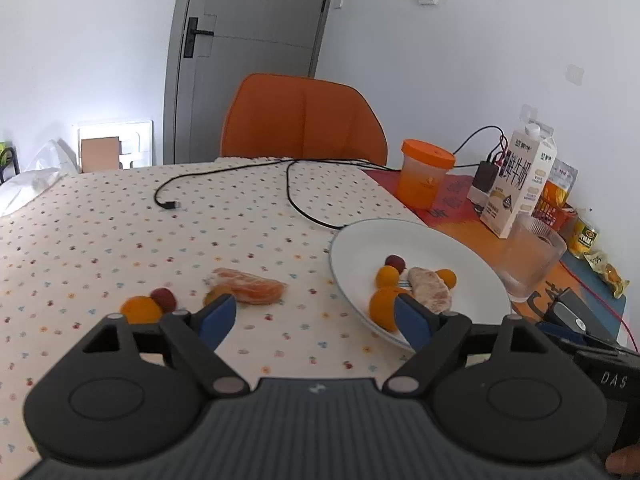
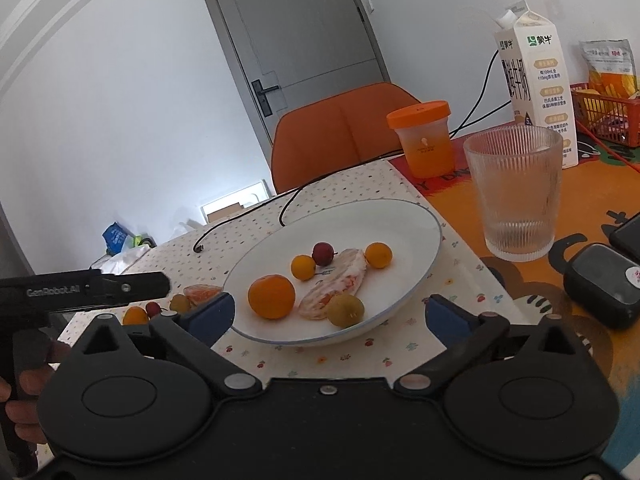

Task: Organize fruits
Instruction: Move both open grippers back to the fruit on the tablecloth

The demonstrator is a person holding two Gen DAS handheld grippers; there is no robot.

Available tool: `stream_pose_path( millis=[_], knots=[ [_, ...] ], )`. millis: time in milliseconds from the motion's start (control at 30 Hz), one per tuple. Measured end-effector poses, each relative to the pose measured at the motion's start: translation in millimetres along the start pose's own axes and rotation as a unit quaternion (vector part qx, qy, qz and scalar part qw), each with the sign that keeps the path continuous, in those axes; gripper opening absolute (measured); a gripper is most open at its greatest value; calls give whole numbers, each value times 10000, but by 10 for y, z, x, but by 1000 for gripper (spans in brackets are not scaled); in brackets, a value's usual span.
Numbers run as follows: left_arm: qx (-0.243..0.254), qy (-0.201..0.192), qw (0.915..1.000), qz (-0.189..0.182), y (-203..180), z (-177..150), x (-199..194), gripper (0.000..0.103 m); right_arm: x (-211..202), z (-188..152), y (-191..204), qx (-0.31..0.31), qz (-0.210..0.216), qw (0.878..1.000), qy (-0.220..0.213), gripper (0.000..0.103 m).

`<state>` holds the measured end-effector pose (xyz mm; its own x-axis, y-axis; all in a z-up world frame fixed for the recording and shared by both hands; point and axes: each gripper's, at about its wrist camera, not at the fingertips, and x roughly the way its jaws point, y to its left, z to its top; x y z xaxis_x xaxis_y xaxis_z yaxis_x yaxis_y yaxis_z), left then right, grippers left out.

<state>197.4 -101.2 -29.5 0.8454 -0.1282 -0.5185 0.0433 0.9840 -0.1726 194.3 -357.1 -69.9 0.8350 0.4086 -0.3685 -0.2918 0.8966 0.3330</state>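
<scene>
A white plate (image 2: 420, 216) holds a mandarin (image 2: 272, 296), a yellow-green fruit (image 2: 346, 310), two small orange fruits, a red berry (image 2: 322, 253) and a peeled citrus piece (image 2: 340, 284). My right gripper (image 2: 328, 314) stands open at the plate's near rim, gripping nothing. Left of the plate (image 1: 348, 240), on the dotted cloth, lie an orange fruit (image 1: 140, 309), a red berry (image 1: 164, 298), a greenish fruit (image 1: 218, 292) and a peeled tangerine piece (image 1: 252, 286). My left gripper (image 1: 316, 316) is open and empty, between these loose fruits and the plate.
A ribbed glass (image 2: 516, 196), an orange-lidded cup (image 2: 424, 140) and a milk carton (image 2: 536, 92) stand right of the plate. A black cable (image 1: 288, 196) crosses the cloth. An orange chair (image 1: 304, 120) is at the far edge. Black devices (image 2: 600, 284) lie on the orange mat.
</scene>
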Motion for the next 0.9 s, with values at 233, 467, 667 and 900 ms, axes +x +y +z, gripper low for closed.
stream_pose_path(
  millis=[233, 467, 667, 900],
  knots=[
    [-171, -131, 9997, 111, 211, -18, -127, 85, 24, 2, 145, -70, 82, 9999, 10, 103],
    [-226, -249, 9992, 199, 379, -18, -230, 85, 73, 18, 318, -225, 224, 9995, 47, 103],
    [-323, -269, 9987, 273, 520, -15, -284, 85, 157, 19, 456, -318, 376, 9987, 105, 103],
    [-613, -112, 9967, 518, 732, -37, -261, 85, 237, 21, 594, -426, 517, 9976, 156, 103]
  ],
)
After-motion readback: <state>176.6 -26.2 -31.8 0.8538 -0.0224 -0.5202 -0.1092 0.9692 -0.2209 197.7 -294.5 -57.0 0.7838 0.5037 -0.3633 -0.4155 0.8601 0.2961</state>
